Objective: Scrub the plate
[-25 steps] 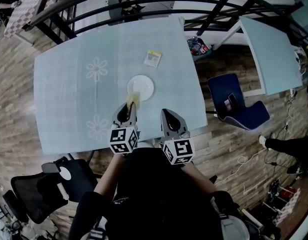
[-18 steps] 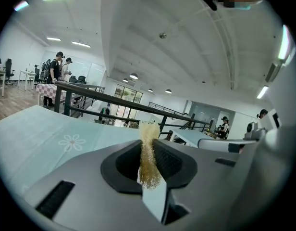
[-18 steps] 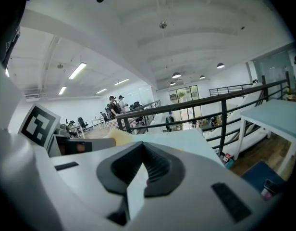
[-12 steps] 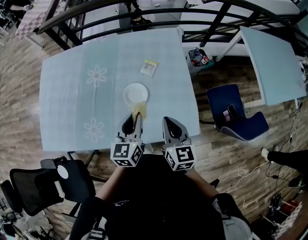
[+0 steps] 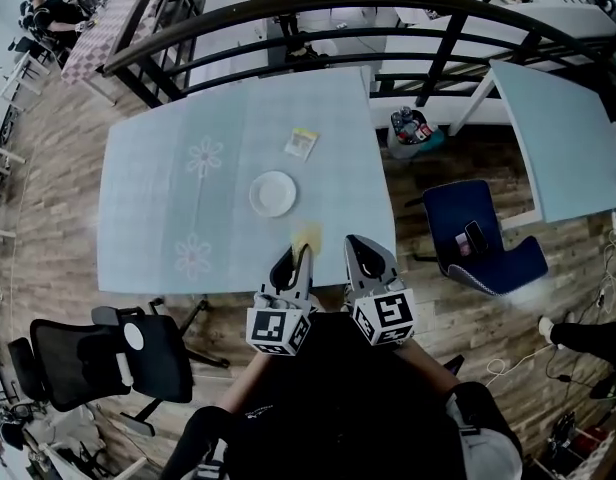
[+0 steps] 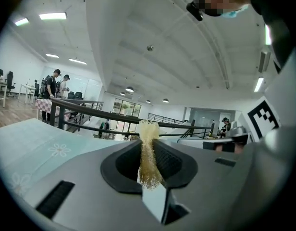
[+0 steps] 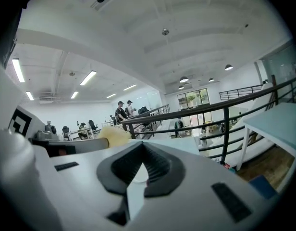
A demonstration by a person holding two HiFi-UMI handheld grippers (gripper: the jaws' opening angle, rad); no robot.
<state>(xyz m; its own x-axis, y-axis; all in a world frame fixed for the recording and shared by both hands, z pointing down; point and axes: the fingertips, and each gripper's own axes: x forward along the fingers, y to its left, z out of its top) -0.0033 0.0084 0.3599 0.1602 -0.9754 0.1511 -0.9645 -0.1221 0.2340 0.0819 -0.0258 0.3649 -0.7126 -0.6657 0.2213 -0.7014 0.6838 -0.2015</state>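
Note:
A round white plate (image 5: 274,194) lies on the pale blue table (image 5: 158,198), right of centre. My left gripper (image 5: 301,251) is shut on a yellow fibrous scrub sponge (image 5: 307,235), which hangs over the table's near edge, clear of the plate and nearer me. In the left gripper view the sponge (image 6: 148,153) stands pinched between the dark pads of that gripper (image 6: 149,137). My right gripper (image 5: 360,248) is beside it to the right, shut with nothing held. In the right gripper view its jaws (image 7: 142,146) meet, and the sponge (image 7: 114,135) shows at the left.
A small yellow-and-white packet (image 5: 302,143) lies beyond the plate. A black railing (image 5: 318,38) runs behind the table. A black office chair (image 5: 98,358) stands at the near left, a blue chair (image 5: 478,233) at the right, and a bin (image 5: 413,128) and second table (image 5: 558,138) beyond.
Both grippers drew back toward me. The sponge, which rested at the plate's near rim a second ago, has come off the plate to the table's near edge.

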